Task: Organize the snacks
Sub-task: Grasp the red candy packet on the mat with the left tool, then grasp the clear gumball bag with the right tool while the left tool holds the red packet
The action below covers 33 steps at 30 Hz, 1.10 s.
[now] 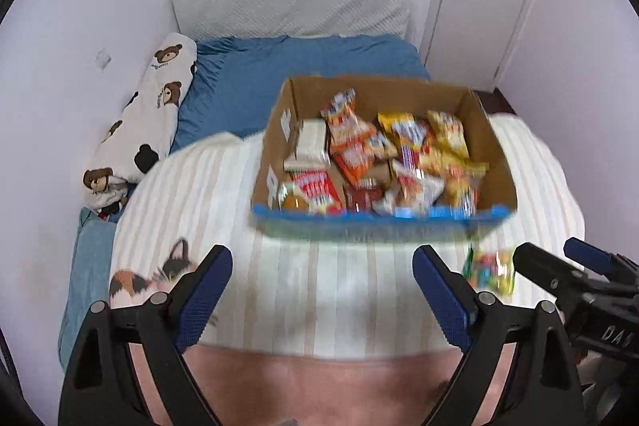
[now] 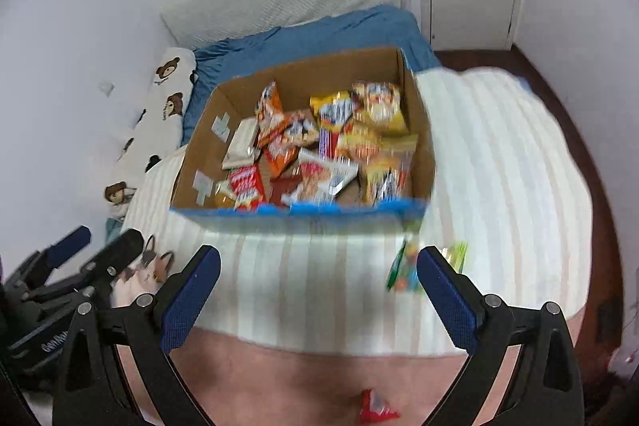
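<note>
A: Judging the packet (image 2: 407, 268), which lies loose on the bed (image 2: 499, 186) just before the box's (image 2: 311, 218) near-right corner: light, crinkly, probably slippery.

B: Pinch its flat seam. Both the right gripper (image 2: 319, 290) and the left gripper (image 1: 321, 290) gape, holding nothing.

A: A red wrapper (image 2: 375, 410) lies at the bed's near edge.

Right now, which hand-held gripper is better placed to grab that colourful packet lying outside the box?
Probably the right hand-held gripper: open, with the colourful packet beside its fingertip, nearer than the left hand-held gripper.
</note>
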Tool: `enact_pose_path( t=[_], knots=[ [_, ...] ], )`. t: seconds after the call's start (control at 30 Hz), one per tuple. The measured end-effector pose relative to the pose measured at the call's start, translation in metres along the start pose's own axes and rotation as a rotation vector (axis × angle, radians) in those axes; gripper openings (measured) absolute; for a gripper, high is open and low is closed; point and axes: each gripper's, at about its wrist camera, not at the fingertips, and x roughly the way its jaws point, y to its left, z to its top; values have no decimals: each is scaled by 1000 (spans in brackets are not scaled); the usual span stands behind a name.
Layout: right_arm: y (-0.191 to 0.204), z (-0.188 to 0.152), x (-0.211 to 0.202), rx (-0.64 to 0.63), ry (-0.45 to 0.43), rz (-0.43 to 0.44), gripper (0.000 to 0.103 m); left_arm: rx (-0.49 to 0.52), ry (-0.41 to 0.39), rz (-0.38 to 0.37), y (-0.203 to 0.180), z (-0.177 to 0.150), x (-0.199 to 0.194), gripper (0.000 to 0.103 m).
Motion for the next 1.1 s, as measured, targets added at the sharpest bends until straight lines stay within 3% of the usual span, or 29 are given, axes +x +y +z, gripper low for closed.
enact_pose_path(
  t=[0.1,0.27,0.33,0.4,0.53,0.63,0.7,0.73,0.77,0.8,0.87,0.97,1.03,1.1],
  knots=[
    [-22,-39,8,44,77,34,101,37,63,-5,-15,-37,9,93],
    [-71,-107,29,138,194,2,98,136,261,-75,-58,-108,49,93],
    [-94,-131,40,183,244,-6,79,158,346,-122,-75,-129,65,93],
    [-115,-152,49,230,284,-3,68,175,430,-169,-95,-149,81,93],
    [-152,-181,56,304,301,-19,59,187,552,-244,-129,-176,106,92],
    [-170,-192,57,346,301,-32,59,169,631,-294,-152,-190,128,92],
    [-181,-198,57,370,303,-36,59,154,662,-316,-162,-196,140,90],
    [-186,-201,57,383,304,-38,59,154,671,-316,-168,-199,146,84],
    [-189,-200,59,390,305,-37,59,150,675,-317,-171,-202,150,61],
    [-191,-201,58,395,304,-37,59,141,675,-318,-173,-203,152,47],
    [-196,-201,58,406,301,-31,59,135,663,-325,-174,-202,151,36],
    [-199,-195,57,426,300,7,60,134,630,-301,-168,-192,145,35],
    [-196,-181,57,421,299,30,71,109,602,-285,-156,-180,142,35],
    [-190,-161,57,396,274,49,74,80,569,-256,-143,-166,140,35]
  ],
)
